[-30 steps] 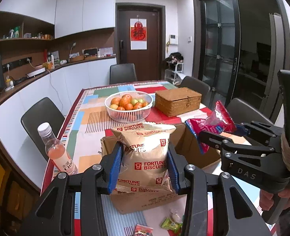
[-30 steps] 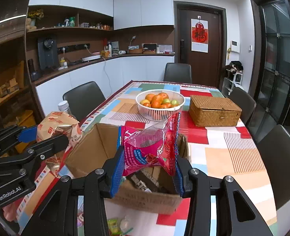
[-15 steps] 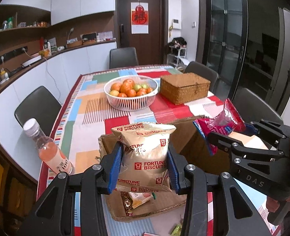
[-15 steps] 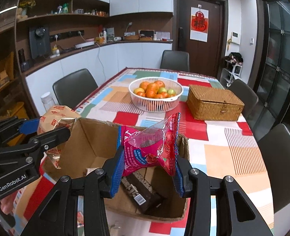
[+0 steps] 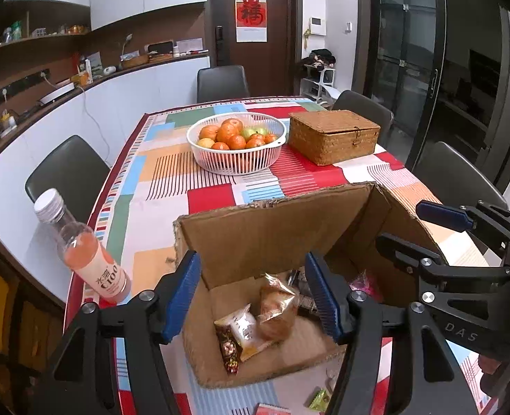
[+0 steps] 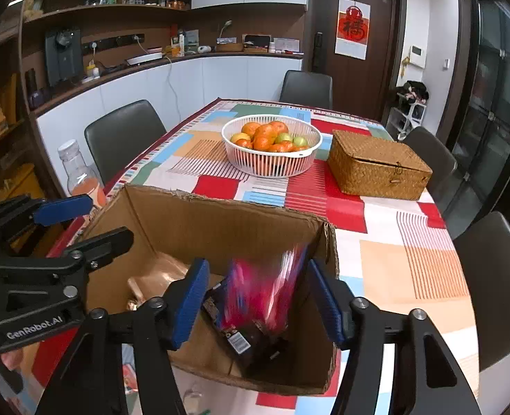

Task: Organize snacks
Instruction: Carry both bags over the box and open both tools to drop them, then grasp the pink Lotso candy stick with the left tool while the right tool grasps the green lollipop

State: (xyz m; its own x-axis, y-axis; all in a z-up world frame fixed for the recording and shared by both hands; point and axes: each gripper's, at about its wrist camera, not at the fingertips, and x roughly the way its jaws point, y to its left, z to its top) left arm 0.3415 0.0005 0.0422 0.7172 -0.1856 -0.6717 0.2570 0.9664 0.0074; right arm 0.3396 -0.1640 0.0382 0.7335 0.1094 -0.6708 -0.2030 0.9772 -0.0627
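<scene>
Patchwork-coloured cloth covers the tabletop (image 5: 158,186) in front of you. Your cardboard box (image 5: 272,235) sits open at its near edge, with a white fruit basket (image 5: 236,145) and wicker box (image 5: 333,136) further back. Your left gripper (image 5: 253,294) and right gripper (image 6: 258,299) both hang over the box, fingers wide, holding nothing. A blurred pink packet (image 6: 265,294) is inside, as are small snack bags (image 5: 255,318). A drink bottle (image 5: 85,252) stands at the left edge.

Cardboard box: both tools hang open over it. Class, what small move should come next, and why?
Probably lift both tools clear of the cardboard box: the left tool and right tool are open and empty, the pink packet is inside, and loose snacks lie on the table.
</scene>
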